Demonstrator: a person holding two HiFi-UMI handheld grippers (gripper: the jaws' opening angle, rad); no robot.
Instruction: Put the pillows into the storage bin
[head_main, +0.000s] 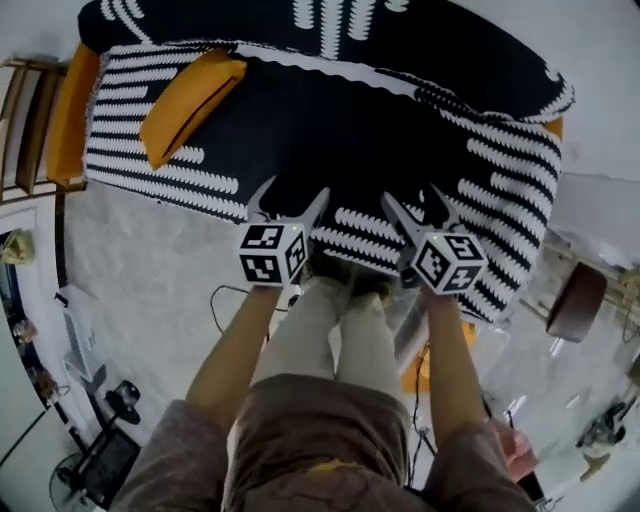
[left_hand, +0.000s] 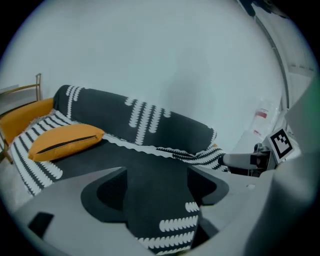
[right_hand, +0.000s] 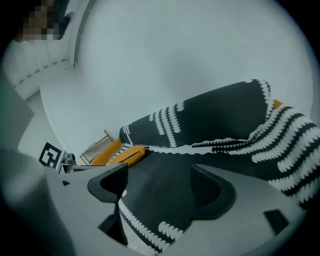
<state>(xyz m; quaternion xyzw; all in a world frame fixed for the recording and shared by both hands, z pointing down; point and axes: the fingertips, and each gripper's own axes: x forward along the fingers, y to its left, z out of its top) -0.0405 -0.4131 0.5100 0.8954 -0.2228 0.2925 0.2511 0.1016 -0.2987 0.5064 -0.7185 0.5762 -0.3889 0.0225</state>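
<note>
The sofa (head_main: 70, 115) fills the far side, draped in a black-and-white throw (head_main: 330, 130). The one orange pillow (head_main: 190, 105) I see lies on its seat at the far left, away from both tools. My left gripper (head_main: 290, 200) and right gripper (head_main: 413, 205) hang side by side over the near edge. Their jaws are wide and empty, I judge so that I can grab it.
</note>
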